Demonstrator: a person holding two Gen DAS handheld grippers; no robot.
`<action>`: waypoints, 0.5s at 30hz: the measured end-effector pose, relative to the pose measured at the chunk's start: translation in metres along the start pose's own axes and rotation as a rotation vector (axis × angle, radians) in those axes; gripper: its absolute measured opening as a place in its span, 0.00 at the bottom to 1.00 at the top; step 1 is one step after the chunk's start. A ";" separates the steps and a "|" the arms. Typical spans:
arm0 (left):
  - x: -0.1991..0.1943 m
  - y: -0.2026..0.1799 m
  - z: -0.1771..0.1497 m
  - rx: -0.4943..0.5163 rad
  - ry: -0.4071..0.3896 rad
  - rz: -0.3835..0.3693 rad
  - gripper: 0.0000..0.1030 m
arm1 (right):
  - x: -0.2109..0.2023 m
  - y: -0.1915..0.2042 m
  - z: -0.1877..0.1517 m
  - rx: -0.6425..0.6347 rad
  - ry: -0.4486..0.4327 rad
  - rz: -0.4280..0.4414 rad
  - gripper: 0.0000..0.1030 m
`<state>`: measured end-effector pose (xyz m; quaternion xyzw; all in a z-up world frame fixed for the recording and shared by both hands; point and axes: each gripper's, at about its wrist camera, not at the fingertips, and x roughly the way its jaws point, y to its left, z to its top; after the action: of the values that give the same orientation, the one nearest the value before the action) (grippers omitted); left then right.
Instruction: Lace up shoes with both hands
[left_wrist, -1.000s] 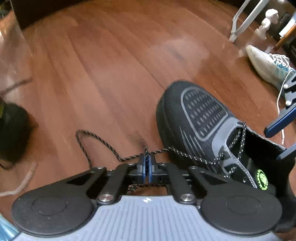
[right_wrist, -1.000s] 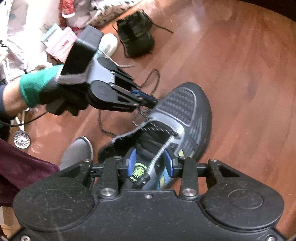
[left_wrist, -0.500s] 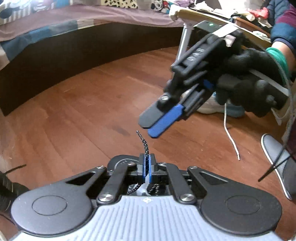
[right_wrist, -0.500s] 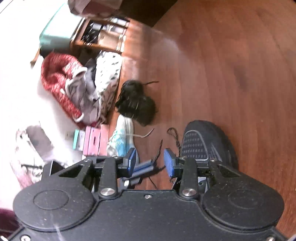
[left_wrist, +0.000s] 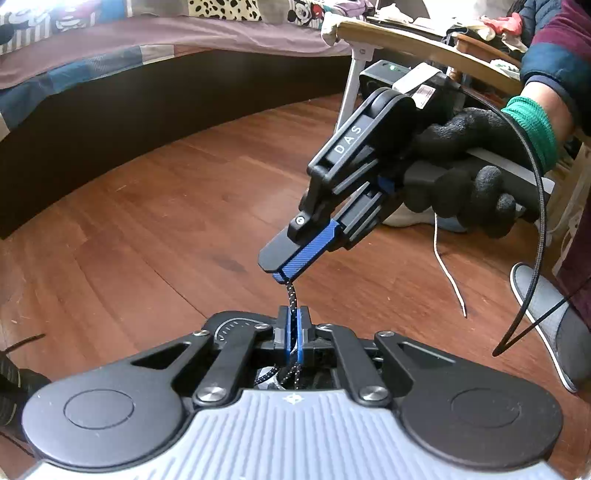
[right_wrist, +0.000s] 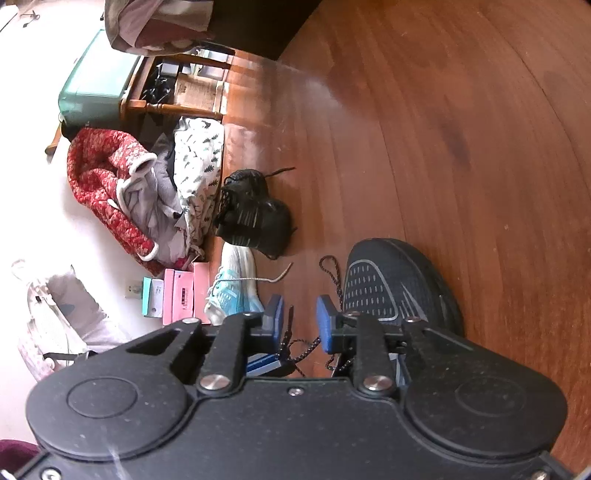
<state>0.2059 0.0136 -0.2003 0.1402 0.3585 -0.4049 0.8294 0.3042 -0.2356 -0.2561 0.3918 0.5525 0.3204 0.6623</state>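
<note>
In the left wrist view my left gripper (left_wrist: 293, 332) is shut on the black speckled lace (left_wrist: 291, 295), whose stiff end sticks up out of it. The right gripper (left_wrist: 282, 275), held in a black gloved hand (left_wrist: 469, 177), comes down from the upper right with its tips at that lace end. In the right wrist view the right gripper (right_wrist: 300, 321) has its blue pads (right_wrist: 325, 326) a small gap apart and closing. The lace tip (right_wrist: 290, 325) stands between them, close to the left pad, unpressed. The black shoe (right_wrist: 399, 284) lies just right of the fingers, toe pointing away.
A bed (left_wrist: 110, 55) and a folding table leg (left_wrist: 351, 92) stand at the back. A grey slipper (left_wrist: 546, 325) and a thin black cable (left_wrist: 535, 221) are at the right. A second black shoe (right_wrist: 255, 214), a white and teal shoe (right_wrist: 232, 291), clothes (right_wrist: 140, 192) and pink boxes (right_wrist: 181, 295) lie left.
My left gripper rose from beside the shoe with the lace and tilted up. The right gripper left the shoe's opening, rolled, came to the lace tip and narrowed its jaws around it.
</note>
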 end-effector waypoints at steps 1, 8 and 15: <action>0.000 0.000 0.000 0.000 0.000 -0.002 0.02 | 0.000 0.000 -0.001 -0.004 0.002 0.000 0.13; 0.000 -0.002 0.000 0.005 0.007 -0.002 0.02 | 0.002 0.008 -0.004 -0.054 0.019 0.002 0.04; 0.001 0.002 0.006 -0.092 0.023 -0.019 0.03 | 0.000 0.016 -0.004 -0.112 0.000 -0.018 0.04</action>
<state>0.2107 0.0112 -0.1972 0.1033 0.3876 -0.3942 0.8269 0.3007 -0.2272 -0.2423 0.3493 0.5371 0.3449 0.6859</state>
